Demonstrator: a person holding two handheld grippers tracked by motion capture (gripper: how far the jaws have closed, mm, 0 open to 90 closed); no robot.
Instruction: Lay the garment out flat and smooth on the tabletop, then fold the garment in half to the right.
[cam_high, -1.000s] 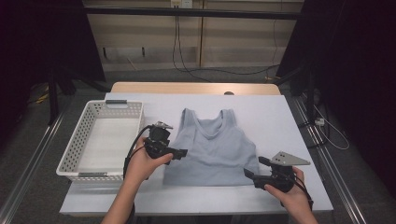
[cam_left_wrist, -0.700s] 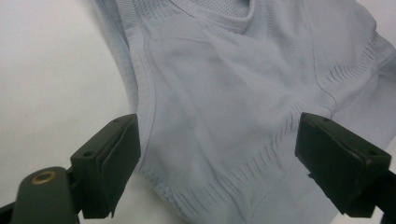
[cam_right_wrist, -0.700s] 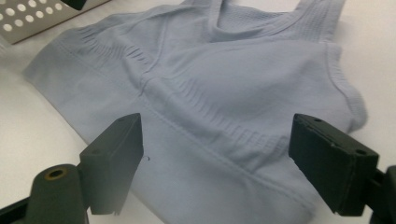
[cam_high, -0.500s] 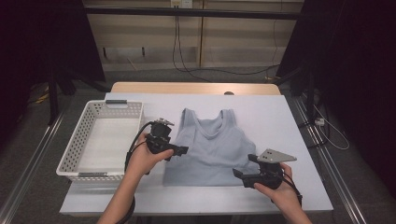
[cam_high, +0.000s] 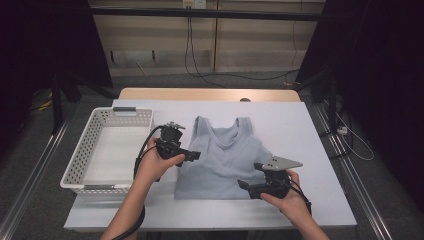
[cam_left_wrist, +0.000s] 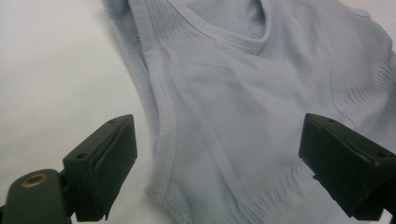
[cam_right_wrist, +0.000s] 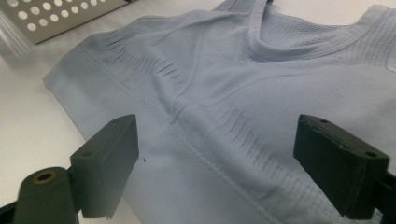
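A light blue tank top (cam_high: 227, 152) lies flat in the middle of the white table, neck to the far side. My left gripper (cam_high: 194, 156) sits at its left side edge, below the armhole. In the left gripper view the jaws (cam_left_wrist: 219, 158) stand wide apart over the ribbed side edge of the tank top (cam_left_wrist: 243, 93), pads off the cloth. My right gripper (cam_high: 244, 185) is at the bottom hem, right of centre. In its own view the right gripper (cam_right_wrist: 217, 163) straddles the hem band of the tank top (cam_right_wrist: 233, 84) without pressing it. Both grippers' jaws have just been opening.
A white perforated basket (cam_high: 80, 150) stands at the table's left, beside my left hand; its corner (cam_right_wrist: 56, 16) shows in the right gripper view. White table surface (cam_high: 300, 130) lies right of the tank top. Cables trail from both grippers.
My right gripper has slid left along the front of the table to the tank top's bottom hem. The left gripper has stayed at the side edge.
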